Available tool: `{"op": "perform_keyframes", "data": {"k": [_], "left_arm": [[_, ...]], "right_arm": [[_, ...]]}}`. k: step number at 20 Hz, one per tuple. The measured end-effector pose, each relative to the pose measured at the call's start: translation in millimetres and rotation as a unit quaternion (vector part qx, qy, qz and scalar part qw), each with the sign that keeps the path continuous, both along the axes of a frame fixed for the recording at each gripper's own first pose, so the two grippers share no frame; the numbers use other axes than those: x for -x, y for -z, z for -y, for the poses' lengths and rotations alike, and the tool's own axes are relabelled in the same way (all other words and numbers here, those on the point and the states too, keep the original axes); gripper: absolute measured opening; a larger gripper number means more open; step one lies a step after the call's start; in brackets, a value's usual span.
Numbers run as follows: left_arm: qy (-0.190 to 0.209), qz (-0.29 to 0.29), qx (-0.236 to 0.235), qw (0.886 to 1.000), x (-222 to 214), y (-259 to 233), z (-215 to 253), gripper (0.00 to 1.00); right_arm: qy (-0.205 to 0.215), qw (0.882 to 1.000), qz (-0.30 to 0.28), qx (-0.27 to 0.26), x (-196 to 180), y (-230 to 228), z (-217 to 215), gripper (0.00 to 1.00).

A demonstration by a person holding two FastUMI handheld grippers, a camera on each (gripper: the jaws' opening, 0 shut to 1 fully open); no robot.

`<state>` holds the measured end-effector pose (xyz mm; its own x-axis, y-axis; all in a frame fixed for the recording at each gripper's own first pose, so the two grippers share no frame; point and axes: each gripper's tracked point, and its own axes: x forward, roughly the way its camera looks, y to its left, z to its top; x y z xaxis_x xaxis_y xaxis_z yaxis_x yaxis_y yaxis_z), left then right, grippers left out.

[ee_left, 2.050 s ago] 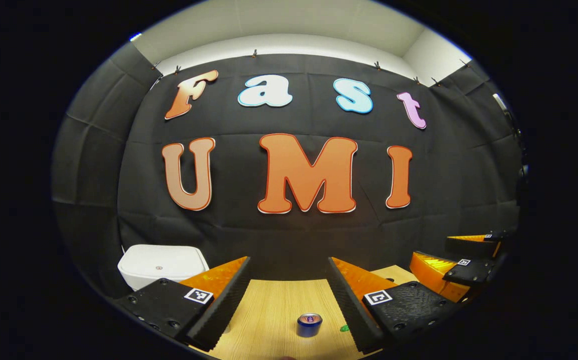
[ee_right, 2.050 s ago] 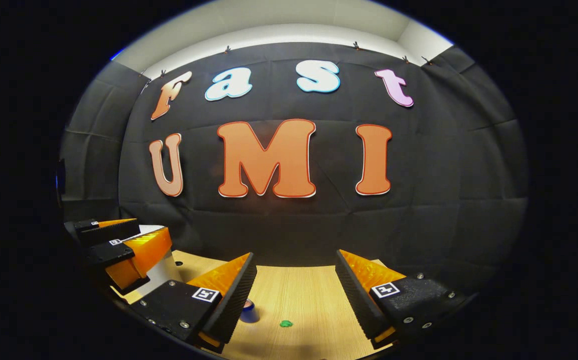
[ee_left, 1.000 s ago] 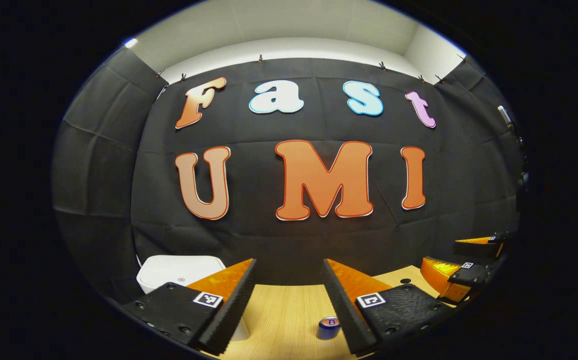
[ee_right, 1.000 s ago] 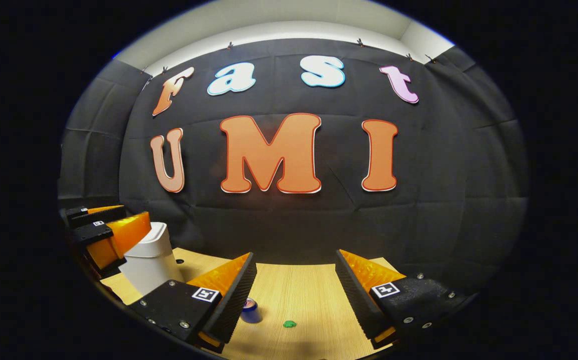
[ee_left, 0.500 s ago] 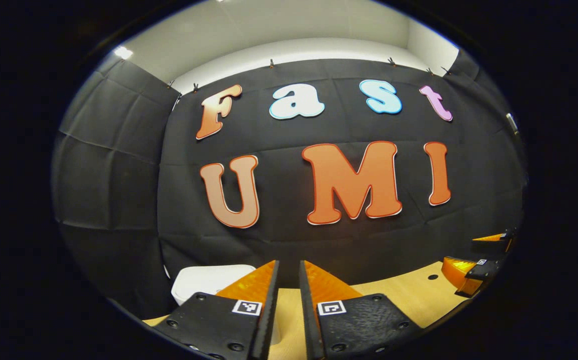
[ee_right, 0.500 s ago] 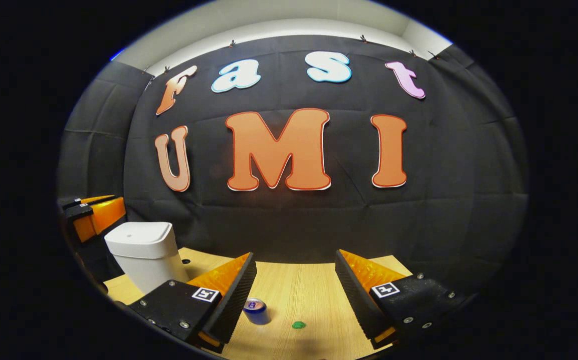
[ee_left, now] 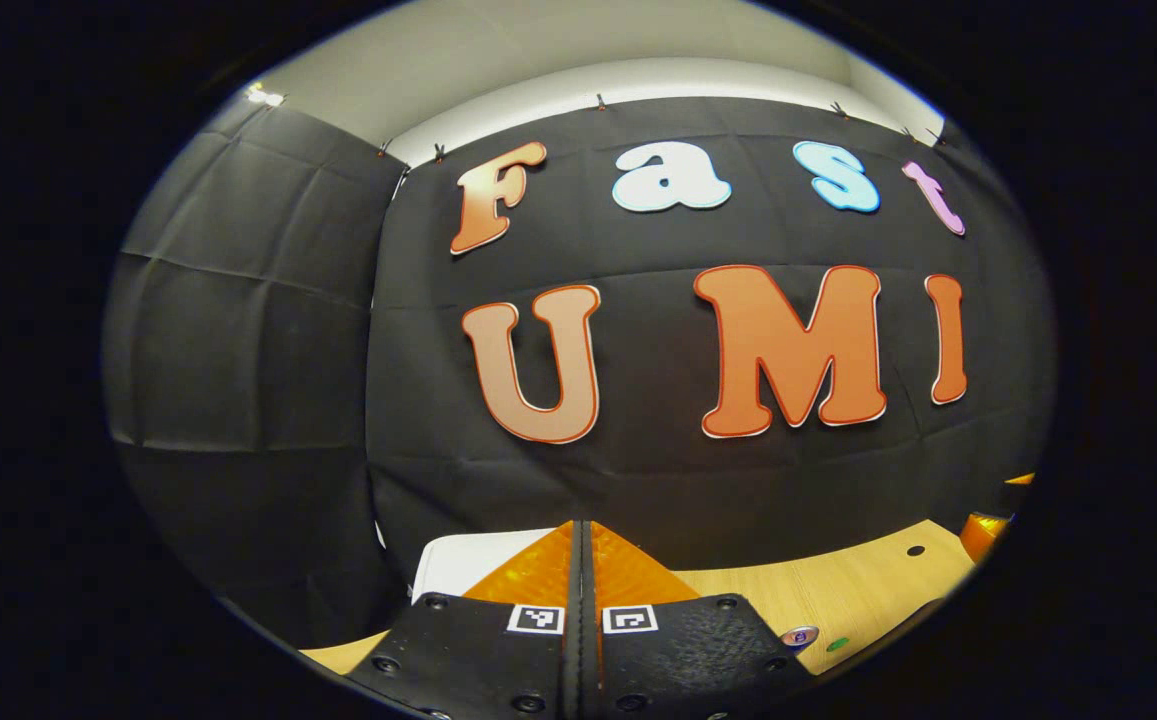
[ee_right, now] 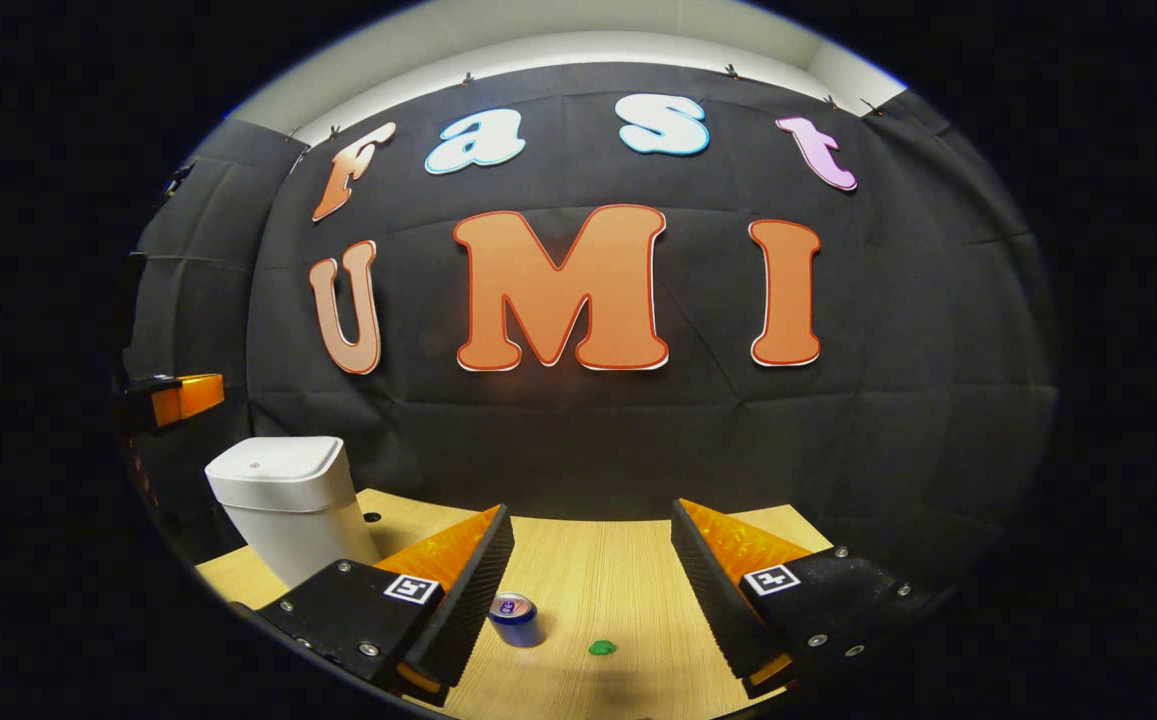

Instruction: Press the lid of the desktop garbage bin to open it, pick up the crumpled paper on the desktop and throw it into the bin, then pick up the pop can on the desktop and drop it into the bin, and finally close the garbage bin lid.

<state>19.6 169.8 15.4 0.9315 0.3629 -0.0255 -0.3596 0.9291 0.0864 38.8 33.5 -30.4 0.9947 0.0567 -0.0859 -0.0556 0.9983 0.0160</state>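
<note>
Since two seconds back, left gripper (ee_left: 583, 560) jaws have clenched on nothing, swinging toward the white bin (ee_left: 458, 568), lid down. Right gripper view: right gripper (ee_right: 588, 560) jaws released, pop can (ee_right: 515, 618) on the counter (ee_right: 618, 575). Off-center press could shove the bin.

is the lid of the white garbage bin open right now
No, in the right gripper view the lid lies flat and closed on top of the white garbage bin.
</note>
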Motion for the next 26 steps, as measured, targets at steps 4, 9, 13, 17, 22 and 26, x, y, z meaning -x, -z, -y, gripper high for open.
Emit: {"op": "perform_keyframes", "data": {"k": [4,9,13,17,22,26], "left_arm": [[0.01,-0.035,0.059,0.998,-16.1,13.3,-29.7,0.0],[0.009,-0.123,0.096,0.988,-27.0,65.9,-49.3,0.0],[0.007,-0.171,0.128,0.977,-27.8,94.9,-49.3,0.0],[0.003,-0.189,0.136,0.973,-27.6,108.7,-55.9,0.0],[0.009,-0.205,0.147,0.968,-28.4,119.6,-59.0,0.0],[0.012,-0.214,0.169,0.962,-37.1,122.4,-60.6,0.0]], "right_arm": [[0.009,1.0,-0.004,0.002,-2.8,2.8,1.7,0.95],[0.013,1.0,-0.013,0.0,-3.5,9.8,4.4,0.95],[0.012,1.0,-0.024,0.001,-1.8,17.7,6.0,0.94],[0.013,0.999,-0.033,0.004,-0.1,24.6,9.6,0.95],[0.016,0.999,-0.036,0.011,0.7,29.7,14.9,0.95],[0.013,0.999,-0.046,0.009,0.7,36.1,14.4,0.95]]}}
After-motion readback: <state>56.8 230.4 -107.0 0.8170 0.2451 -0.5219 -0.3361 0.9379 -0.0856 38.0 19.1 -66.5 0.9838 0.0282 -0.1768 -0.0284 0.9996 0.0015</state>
